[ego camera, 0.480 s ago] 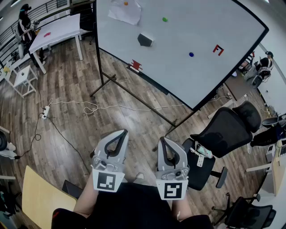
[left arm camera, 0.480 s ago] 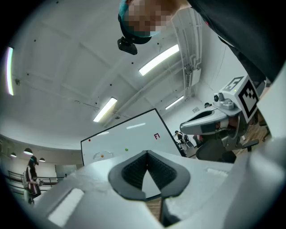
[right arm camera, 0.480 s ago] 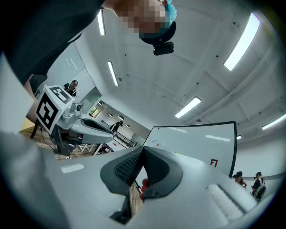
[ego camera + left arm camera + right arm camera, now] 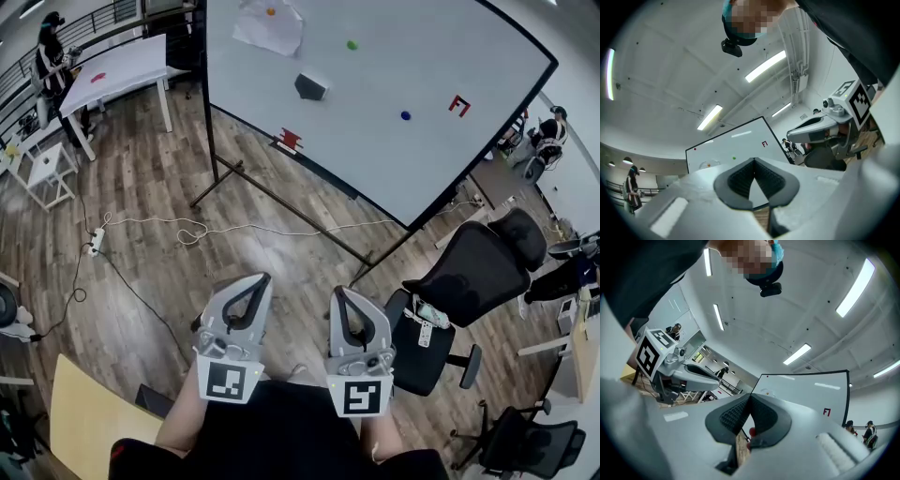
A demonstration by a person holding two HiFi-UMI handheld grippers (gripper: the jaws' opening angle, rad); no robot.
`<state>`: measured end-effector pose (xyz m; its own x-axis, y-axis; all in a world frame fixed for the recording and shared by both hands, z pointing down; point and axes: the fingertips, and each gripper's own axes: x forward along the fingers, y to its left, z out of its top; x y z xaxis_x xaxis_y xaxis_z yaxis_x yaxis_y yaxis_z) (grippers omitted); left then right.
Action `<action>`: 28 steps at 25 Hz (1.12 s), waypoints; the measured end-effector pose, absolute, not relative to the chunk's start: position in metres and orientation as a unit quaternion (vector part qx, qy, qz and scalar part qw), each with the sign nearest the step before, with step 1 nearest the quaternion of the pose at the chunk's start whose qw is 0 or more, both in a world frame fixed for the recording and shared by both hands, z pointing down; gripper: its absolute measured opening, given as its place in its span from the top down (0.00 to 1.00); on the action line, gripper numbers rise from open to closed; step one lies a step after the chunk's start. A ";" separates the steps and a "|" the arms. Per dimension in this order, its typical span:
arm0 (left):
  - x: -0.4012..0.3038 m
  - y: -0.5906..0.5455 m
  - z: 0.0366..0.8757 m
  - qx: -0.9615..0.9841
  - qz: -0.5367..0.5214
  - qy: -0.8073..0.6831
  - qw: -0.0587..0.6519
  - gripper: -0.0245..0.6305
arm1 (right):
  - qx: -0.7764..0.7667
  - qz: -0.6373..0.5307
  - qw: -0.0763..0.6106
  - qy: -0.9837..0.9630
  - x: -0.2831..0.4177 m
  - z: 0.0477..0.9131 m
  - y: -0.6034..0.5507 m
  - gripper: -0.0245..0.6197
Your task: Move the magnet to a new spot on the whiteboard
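The whiteboard (image 4: 394,84) stands some way ahead on a wheeled frame. On it are a green magnet (image 4: 352,44), a blue magnet (image 4: 405,115), an orange magnet (image 4: 271,11) on a sheet of paper (image 4: 267,28), a red F-shaped piece (image 4: 458,104), a grey eraser (image 4: 311,86) and a red piece (image 4: 290,140) at the lower edge. My left gripper (image 4: 258,278) and right gripper (image 4: 339,292) are held side by side close to my body, far from the board. Both are shut and hold nothing. The whiteboard (image 4: 726,150) shows past the left gripper (image 4: 753,160), and the whiteboard (image 4: 806,390) past the right gripper (image 4: 751,394).
A black office chair (image 4: 478,272) stands right of the board's frame. A cable and power strip (image 4: 96,239) lie on the wooden floor at left. A white table (image 4: 122,61) and a person (image 4: 49,52) are at far left, and a pale tabletop (image 4: 84,412) is at my lower left.
The head view has shifted very slightly. Both grippers stay where they were, still shut.
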<state>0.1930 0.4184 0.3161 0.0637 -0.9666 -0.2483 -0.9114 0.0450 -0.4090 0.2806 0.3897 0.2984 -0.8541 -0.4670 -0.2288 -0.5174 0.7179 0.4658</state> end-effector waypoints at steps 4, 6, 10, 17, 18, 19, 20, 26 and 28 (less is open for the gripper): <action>0.188 0.426 0.321 -0.693 -0.060 0.676 0.242 0.96 | -0.265 0.257 0.053 0.928 0.271 0.302 0.400 0.96; 0.183 0.429 0.323 -0.695 -0.061 0.674 0.242 0.96 | -0.267 0.257 0.053 0.927 0.265 0.303 0.402 0.96; 0.167 0.426 0.323 -0.692 -0.062 0.678 0.240 0.96 | -0.270 0.265 0.048 0.925 0.253 0.304 0.397 0.96; 0.133 0.403 0.329 -0.680 -0.073 0.690 0.238 0.96 | -0.271 0.262 0.040 0.925 0.234 0.313 0.361 0.96; 0.128 0.398 0.331 -0.678 -0.074 0.693 0.235 0.96 | -0.270 0.259 0.041 0.927 0.230 0.315 0.354 0.96; 0.123 0.393 0.333 -0.676 -0.076 0.695 0.232 0.96 | -0.268 0.257 0.042 0.927 0.225 0.317 0.347 0.96; 0.117 0.388 0.335 -0.673 -0.080 0.698 0.230 0.96 | -0.267 0.257 0.043 0.928 0.219 0.318 0.339 0.96; 0.089 0.343 0.334 -0.663 -0.092 0.707 0.228 0.96 | -0.262 0.260 0.043 0.928 0.194 0.323 0.291 0.96; 0.084 0.323 0.334 -0.663 -0.094 0.706 0.231 0.96 | -0.262 0.257 0.040 0.929 0.190 0.324 0.271 0.96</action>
